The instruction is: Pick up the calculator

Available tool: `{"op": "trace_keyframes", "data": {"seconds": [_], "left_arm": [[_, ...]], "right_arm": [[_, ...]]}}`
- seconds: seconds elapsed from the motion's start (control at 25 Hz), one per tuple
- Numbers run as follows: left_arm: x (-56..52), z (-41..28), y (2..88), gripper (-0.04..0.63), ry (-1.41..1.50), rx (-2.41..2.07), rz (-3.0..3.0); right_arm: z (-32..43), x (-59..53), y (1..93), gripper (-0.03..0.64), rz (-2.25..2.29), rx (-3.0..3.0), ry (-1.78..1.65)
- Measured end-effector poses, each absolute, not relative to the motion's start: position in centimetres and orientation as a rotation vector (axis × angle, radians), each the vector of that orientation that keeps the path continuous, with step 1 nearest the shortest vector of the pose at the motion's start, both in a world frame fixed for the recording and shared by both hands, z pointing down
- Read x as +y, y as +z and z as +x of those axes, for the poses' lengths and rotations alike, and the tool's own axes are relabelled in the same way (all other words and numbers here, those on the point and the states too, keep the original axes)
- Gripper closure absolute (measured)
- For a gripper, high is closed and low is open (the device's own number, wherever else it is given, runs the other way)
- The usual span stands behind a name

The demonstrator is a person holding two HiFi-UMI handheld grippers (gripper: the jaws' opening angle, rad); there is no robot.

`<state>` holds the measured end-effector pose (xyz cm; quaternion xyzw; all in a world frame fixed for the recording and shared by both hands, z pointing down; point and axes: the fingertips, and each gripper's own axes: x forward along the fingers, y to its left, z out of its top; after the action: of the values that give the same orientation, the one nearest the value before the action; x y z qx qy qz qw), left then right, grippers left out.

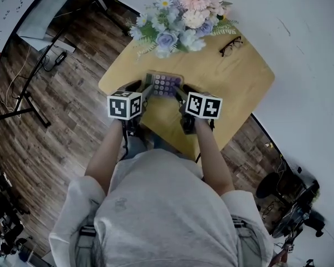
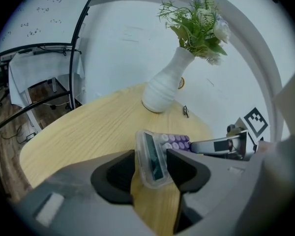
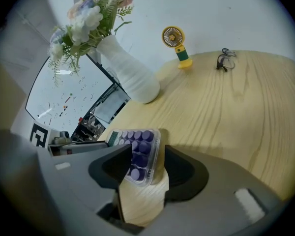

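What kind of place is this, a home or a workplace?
Probably a workroom or studio rather than a home. A whiteboard with scribbles on it stands beside the wooden table, and a metal stand sits on the wood floor, next to equipment.

A white ribbed vase [image 3: 130,77] of pastel flowers [image 1: 181,15] is standing on the pale wooden table [image 1: 239,88]; black-rimmed spectacles [image 1: 231,45] are lying nearby (a small yellow fan [image 3: 176,42] is standing between them).
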<state>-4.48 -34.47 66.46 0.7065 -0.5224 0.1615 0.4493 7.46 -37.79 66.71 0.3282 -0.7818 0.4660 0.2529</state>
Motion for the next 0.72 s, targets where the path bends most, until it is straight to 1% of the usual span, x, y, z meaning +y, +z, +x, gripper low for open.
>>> {"op": "trace_keyframes", "data": {"seconds": [0.12,0.32,0.72], "left_arm": [[-34.5,-4.4,66.8,0.387,0.394,-1.283,1.734],[-34.6,-4.1,66.8,0.393,0.398,-1.278,1.740],[-34.5,-4.1,65.1,0.394,0.433,-1.321,1.807]], "right_arm": [[7.2,-37.8,66.9,0.402,0.886,-2.125,1.290],[6.6,-37.6,66.9,0.409,0.859,-2.133,1.314],[6.3,-37.3,66.0,0.418,0.899,-2.170,1.229]]}}
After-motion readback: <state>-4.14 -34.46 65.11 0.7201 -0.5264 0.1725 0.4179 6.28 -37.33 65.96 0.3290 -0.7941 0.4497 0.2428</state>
